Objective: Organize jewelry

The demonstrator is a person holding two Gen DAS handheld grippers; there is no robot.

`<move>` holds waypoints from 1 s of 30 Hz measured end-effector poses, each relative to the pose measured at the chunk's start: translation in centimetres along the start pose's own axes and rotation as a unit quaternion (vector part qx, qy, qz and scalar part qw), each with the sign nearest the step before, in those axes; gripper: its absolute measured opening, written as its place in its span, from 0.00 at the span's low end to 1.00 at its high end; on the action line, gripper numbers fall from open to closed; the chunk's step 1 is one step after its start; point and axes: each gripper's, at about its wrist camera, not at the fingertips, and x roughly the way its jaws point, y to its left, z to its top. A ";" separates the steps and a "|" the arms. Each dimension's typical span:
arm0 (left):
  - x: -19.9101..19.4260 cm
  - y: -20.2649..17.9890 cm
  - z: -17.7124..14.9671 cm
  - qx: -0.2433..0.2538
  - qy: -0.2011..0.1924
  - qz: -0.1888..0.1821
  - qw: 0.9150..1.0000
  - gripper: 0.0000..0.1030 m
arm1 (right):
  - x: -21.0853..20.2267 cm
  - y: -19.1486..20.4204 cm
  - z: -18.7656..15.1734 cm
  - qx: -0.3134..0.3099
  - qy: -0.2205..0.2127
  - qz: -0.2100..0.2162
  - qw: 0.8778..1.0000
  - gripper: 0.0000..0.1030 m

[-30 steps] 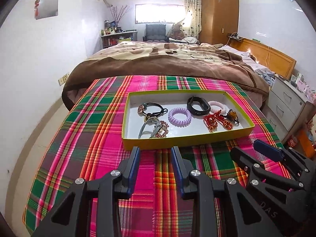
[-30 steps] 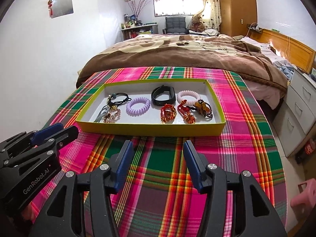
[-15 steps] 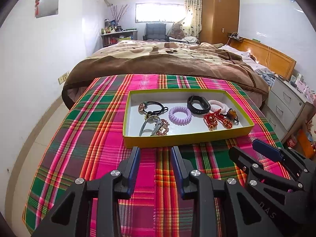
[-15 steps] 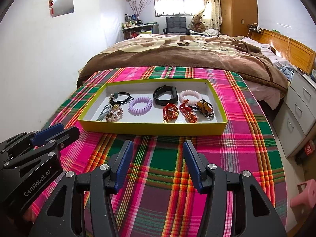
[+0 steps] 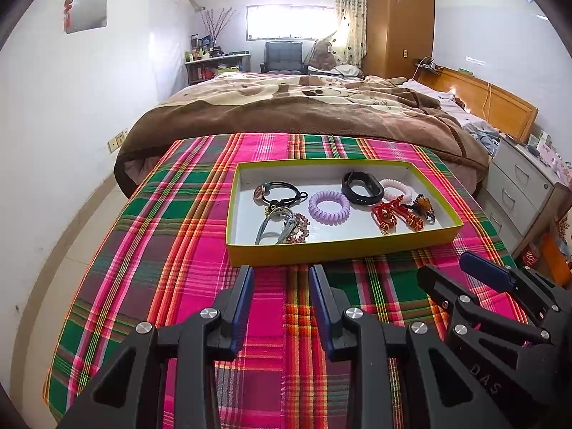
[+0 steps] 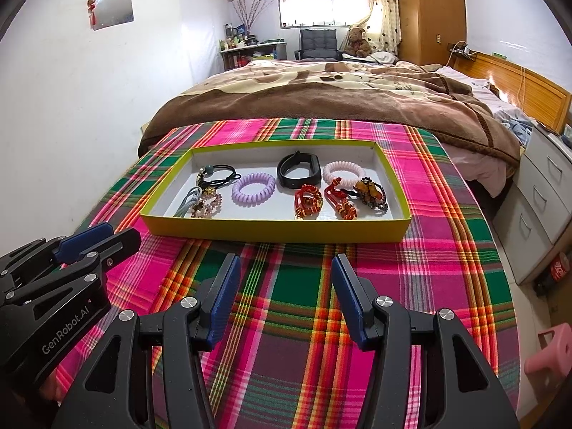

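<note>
A yellow-rimmed shallow box (image 5: 336,248) (image 6: 271,230) lies on the plaid tablecloth. Inside lie a purple coil band (image 5: 329,208) (image 6: 253,188), a black wristband (image 5: 361,188) (image 6: 298,171), a pink coil band (image 5: 395,188) (image 6: 344,171), red beaded bracelets (image 5: 386,214) (image 6: 308,201), black hair ties (image 5: 282,195) (image 6: 218,173) and a grey band with beads (image 5: 282,227) (image 6: 200,204). My left gripper (image 5: 281,279) is open and empty, just short of the box's near wall. My right gripper (image 6: 284,268) is open and empty, also short of the box. Each gripper shows in the other's view (image 5: 461,271) (image 6: 103,237).
The plaid cloth (image 5: 171,243) covers a table with edges on the left and right. A bed with a brown blanket (image 5: 304,111) stands behind it. White drawers (image 6: 543,207) and a pink stool (image 6: 547,350) are on the right.
Both grippers have drawn back slightly from the box, which now looks a little farther and smaller. The jaws and the jewelry have not changed.
</note>
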 end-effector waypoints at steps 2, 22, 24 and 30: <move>0.0 0.0 0.0 0.001 -0.001 0.000 1.000 0.31 | 0.0 0.0 0.0 0.000 0.000 0.000 1.000 0.52; 0.2 0.1 0.0 0.001 0.001 0.000 1.000 0.31 | 0.1 0.0 0.0 -0.001 0.002 0.000 1.000 0.52; 0.2 0.1 0.0 0.000 0.002 -0.001 1.000 0.31 | 0.1 0.0 0.0 -0.001 0.003 0.000 1.000 0.52; 0.2 0.1 -0.1 0.000 0.002 -0.003 1.000 0.31 | 0.1 0.0 0.0 0.000 0.002 0.000 1.000 0.52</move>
